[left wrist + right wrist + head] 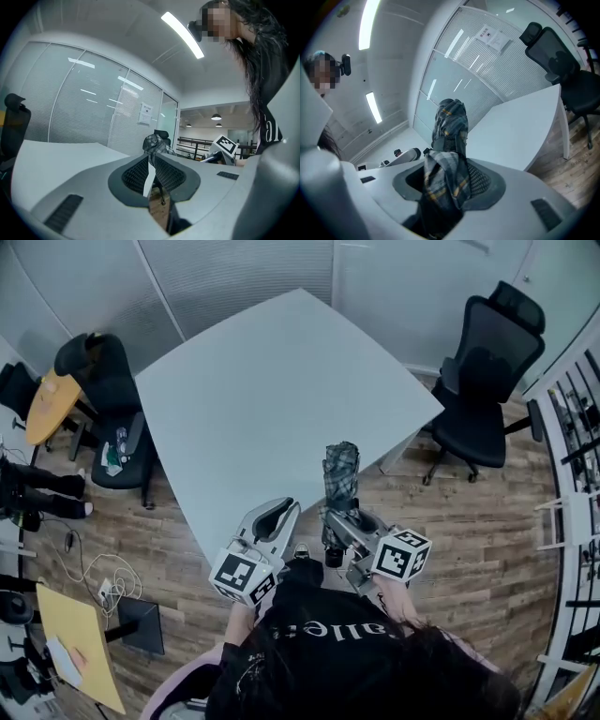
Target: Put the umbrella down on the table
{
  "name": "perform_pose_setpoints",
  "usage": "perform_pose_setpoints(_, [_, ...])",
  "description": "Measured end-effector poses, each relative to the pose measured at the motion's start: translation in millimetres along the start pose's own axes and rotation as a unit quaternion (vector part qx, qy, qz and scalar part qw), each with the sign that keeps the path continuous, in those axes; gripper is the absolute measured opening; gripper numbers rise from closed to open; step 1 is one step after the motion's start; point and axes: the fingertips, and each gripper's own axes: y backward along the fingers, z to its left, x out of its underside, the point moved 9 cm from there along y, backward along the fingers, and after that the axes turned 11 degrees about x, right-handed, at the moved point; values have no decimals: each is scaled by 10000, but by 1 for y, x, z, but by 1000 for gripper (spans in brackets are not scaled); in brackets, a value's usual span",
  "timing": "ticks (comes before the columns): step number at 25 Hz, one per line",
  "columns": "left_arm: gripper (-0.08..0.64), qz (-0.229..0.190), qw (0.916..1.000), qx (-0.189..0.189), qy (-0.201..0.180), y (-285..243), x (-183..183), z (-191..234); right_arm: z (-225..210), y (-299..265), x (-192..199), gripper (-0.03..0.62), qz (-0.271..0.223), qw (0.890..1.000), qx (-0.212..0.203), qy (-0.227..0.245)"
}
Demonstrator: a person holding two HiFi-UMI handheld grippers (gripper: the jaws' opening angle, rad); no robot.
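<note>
Umbrella (450, 126), seemingly upright, in right gripper (342, 521)

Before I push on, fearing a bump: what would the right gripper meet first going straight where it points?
Probably the white table: the right gripper, shut on the plaid umbrella, faces its near edge; whether it would pass above is unclear.

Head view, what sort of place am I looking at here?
Most likely an office meeting room: a large white table, black swivel office chairs beside it, and glass partition walls with blinds behind.
</note>
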Motion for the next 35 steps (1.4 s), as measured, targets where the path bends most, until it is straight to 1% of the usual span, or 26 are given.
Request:
perform_pose_setpoints(5, [60,-84,9999,81,-21,-13,-15,60,4,-54,-20,201,64,9999,27,-75])
perform_pose_setpoints(10, [60,-84,9999,149,7,-22,-19,105,5,-95,-37,201,55,9999,110,-28])
perform_pose_setpoints(15, [60,-72,9998,117,151,-27,-19,138,1,-123,-51,201,131,9996,258,6])
perform_pose_setpoints(20, [60,-34,9996,-10,268,-32,-16,154,-9,-143,-62,201,281,9991,324,68])
perform_pose_setpoints(23, [60,-17,9994,-159,319,-34,-15,161,-17,-157,-73,201,358,9988,298,121])
perform_pose_setpoints(27, [60,-13,9982,-446,403,-42,-12,169,-36,-176,-99,201,469,9984,240,207])
perform_pose_setpoints(32, [60,-72,9931,-1057,501,-56,-14,186,-65,-215,-140,201,737,9965,117,371])
perform_pose_setpoints(35, [60,-121,9894,-1343,545,-67,-16,196,-82,-240,-163,201,949,9941,51,523])
